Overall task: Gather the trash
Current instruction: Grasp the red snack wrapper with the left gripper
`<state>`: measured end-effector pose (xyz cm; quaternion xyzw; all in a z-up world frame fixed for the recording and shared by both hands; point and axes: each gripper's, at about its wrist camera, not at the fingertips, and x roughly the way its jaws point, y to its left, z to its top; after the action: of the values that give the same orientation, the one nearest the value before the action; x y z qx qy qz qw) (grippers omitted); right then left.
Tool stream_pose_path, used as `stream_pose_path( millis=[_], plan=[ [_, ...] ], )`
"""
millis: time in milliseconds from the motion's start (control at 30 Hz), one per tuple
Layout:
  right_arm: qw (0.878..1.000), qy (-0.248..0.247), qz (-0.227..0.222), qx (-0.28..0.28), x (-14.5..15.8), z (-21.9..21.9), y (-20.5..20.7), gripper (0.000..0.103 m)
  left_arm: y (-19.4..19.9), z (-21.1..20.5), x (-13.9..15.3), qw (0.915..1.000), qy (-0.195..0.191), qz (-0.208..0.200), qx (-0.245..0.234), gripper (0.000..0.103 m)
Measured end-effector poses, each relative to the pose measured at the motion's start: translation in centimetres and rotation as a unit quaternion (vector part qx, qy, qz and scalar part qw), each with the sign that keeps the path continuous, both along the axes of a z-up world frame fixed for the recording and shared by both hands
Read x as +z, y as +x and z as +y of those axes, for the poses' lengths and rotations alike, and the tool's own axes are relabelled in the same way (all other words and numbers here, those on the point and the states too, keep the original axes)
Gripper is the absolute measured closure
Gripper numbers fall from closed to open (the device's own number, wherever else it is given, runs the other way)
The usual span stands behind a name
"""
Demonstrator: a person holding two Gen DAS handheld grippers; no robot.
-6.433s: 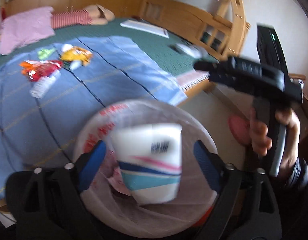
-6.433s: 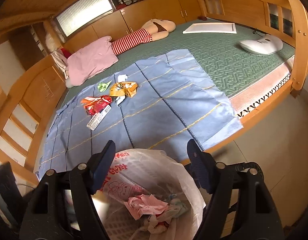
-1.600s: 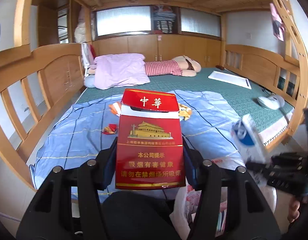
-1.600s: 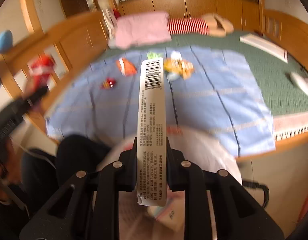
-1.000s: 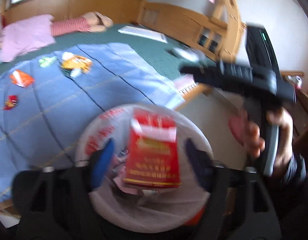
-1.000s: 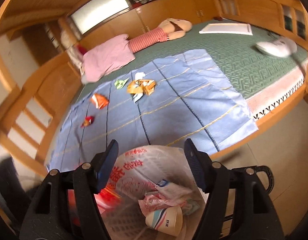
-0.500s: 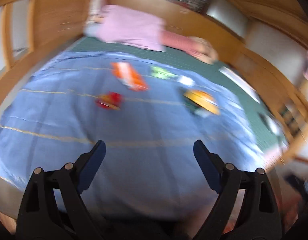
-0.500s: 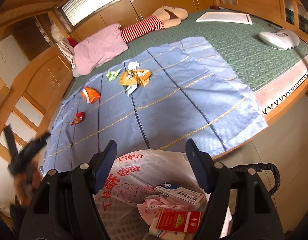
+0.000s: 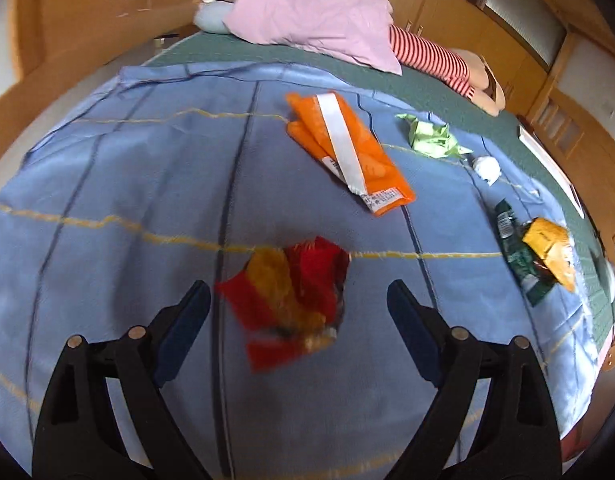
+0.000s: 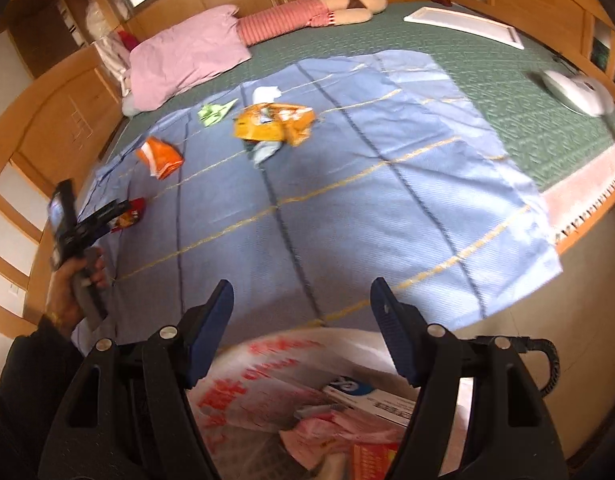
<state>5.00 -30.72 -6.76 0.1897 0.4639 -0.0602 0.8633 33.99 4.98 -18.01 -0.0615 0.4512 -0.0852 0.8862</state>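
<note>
My left gripper (image 9: 295,312) is open, its jaws standing either side of a red and yellow wrapper (image 9: 291,304) lying on the blue sheet (image 9: 107,200). Beyond it lie an orange packet (image 9: 347,152), green crumpled paper (image 9: 431,140), a white paper ball (image 9: 487,168) and a green and yellow wrapper (image 9: 539,252). My right gripper (image 10: 299,320) is open and empty above the trash bag (image 10: 291,376), which holds boxes and paper. The right wrist view also shows the left gripper (image 10: 103,216) at the red wrapper (image 10: 131,212), the orange packet (image 10: 159,156) and a yellow wrapper (image 10: 275,124).
The sheet covers a green mattress (image 10: 487,76) in a wooden bed frame (image 10: 47,128). A pink pillow (image 10: 187,60), a striped doll (image 10: 307,12), a white board (image 10: 463,24) and a white device (image 10: 575,88) lie on the bed. Floor lies to the right of the bag.
Both grippers dropped their boxes into the bag. My left gripper then swung to the bed and closed in on the red wrapper. My right gripper rose slightly over the bag.
</note>
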Motion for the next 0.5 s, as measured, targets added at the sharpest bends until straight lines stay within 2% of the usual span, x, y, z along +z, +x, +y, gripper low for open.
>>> stream_pose_path(
  millis=[100,167,200,233,300,367,433,500],
  plan=[
    [1.0,0.001,-0.006,0.024,0.1,2.1,2.3,0.033,1.3,0.5,-1.9,0.9993,-0.009,0.033,-0.013,0.04],
    [0.999,0.008,-0.011,0.039,0.3,3.2,3.6,0.033,1.2,1.1,-1.6,0.9996,-0.012,0.022,-0.017,0.051],
    [0.999,0.014,-0.014,0.047,0.4,3.7,4.4,0.033,1.1,1.2,-1.5,0.9993,-0.002,0.028,-0.023,0.063],
    [0.998,0.018,-0.02,0.058,0.6,4.5,5.5,0.033,0.9,1.4,-1.3,0.9992,-0.001,0.03,-0.027,0.068],
    [0.996,0.018,-0.033,0.083,0.8,6.0,8.0,0.033,-0.2,2.1,-0.7,0.9992,0.003,0.031,-0.024,0.076],
    [0.994,0.006,-0.049,0.101,1.2,7.6,10.6,0.033,-1.7,2.7,0.3,0.9991,0.026,0.029,-0.016,0.08],
    [0.99,-0.01,-0.072,0.124,1.4,9.8,13.9,0.033,-3.6,3.3,1.9,0.9987,0.046,0.019,0.0,0.082],
    [0.986,-0.012,-0.085,0.146,1.2,11.9,17.2,0.031,-5.6,4.1,3.7,0.9993,0.035,0.005,0.012,0.082]
  ],
)
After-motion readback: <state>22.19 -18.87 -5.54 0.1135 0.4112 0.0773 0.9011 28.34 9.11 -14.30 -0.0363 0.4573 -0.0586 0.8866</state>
